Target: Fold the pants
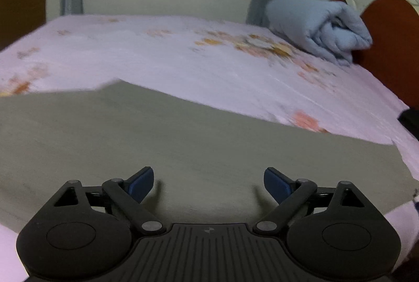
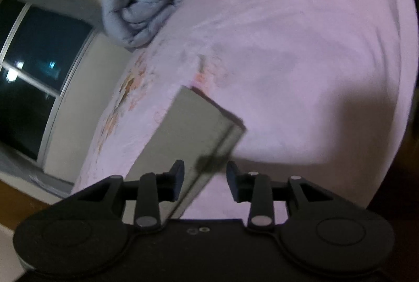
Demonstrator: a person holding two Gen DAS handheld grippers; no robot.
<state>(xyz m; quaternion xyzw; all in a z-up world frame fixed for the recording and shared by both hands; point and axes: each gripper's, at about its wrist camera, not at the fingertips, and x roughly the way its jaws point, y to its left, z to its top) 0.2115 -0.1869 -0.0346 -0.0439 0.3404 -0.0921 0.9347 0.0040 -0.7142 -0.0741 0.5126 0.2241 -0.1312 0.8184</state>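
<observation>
A pink floral bedsheet (image 1: 183, 59) covers the bed, a rolled pale-blue quilt (image 1: 316, 28) at its far edge. Folded grey-green pants (image 1: 157, 138) lie flat on it. Left gripper (image 1: 208, 183) spread wide, empty; right gripper (image 2: 205, 178) released, astride the pants' edge.

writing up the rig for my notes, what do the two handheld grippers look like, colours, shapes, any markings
Both are matte black. The left gripper has two round side housings with disc caps, angled link arms on silver pivot pins, dark blue pads on the fingers, a ribbed centre plate and a small round emblem. The right gripper has the same build, but a smooth centre plate with two small rings. No cables or sleeves show.
</observation>
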